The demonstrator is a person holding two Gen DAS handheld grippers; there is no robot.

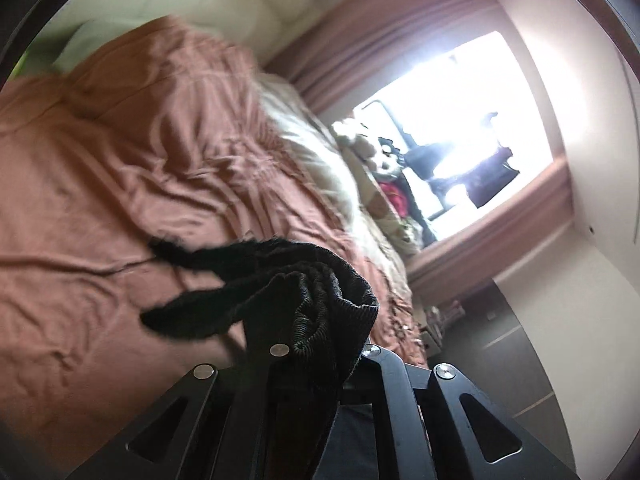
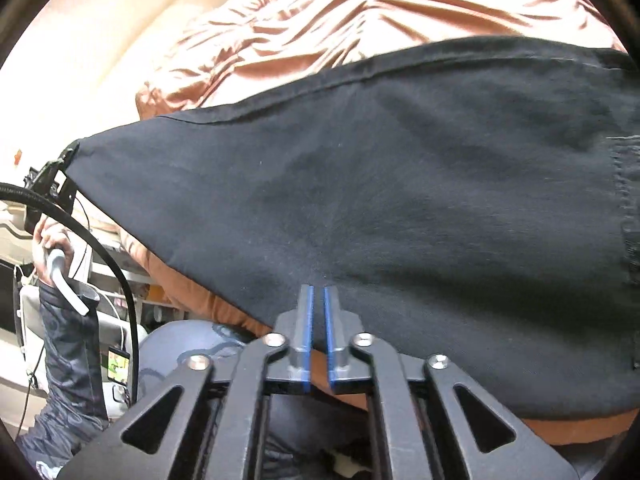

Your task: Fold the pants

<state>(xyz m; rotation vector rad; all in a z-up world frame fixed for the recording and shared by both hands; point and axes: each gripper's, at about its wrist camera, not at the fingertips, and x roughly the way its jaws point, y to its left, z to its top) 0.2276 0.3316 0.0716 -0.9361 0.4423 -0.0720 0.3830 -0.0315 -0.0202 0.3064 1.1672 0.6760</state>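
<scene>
A: What takes up most of the room?

B: A bed under a wrinkled rust-brown cotton sheet (image 1: 120,152). Everything else I place against that sheet.

A: And the pants?

B: The dark navy cloth pants (image 2: 400,184) lie spread across the sheet, covering most of the near part of it in the right wrist view, with a stitched seam along their far edge. At the left they taper to a point that is lifted off the sheet.

A: Who holds that point?

B: The left gripper (image 1: 320,344). In its own view a bunched, ribbed cuff of the pants sits between its black fingers, pinched tight, and loose flaps of cloth hang out over the sheet. In the right wrist view a hand (image 2: 52,248) in a dark patterned sleeve grips that tool's pale handle beside the sheet's near-left edge.

A: The right gripper?

B: The right gripper (image 2: 318,296) hovers over the near edge of the pants, its blue-lined fingers (image 2: 308,320) a narrow slot apart, nothing between them; the cloth lies below the tips.

A: Anything beyond the sheet?

B: A bright window (image 1: 472,132) framed by pinkish curtains, past the sheet's far side.
</scene>
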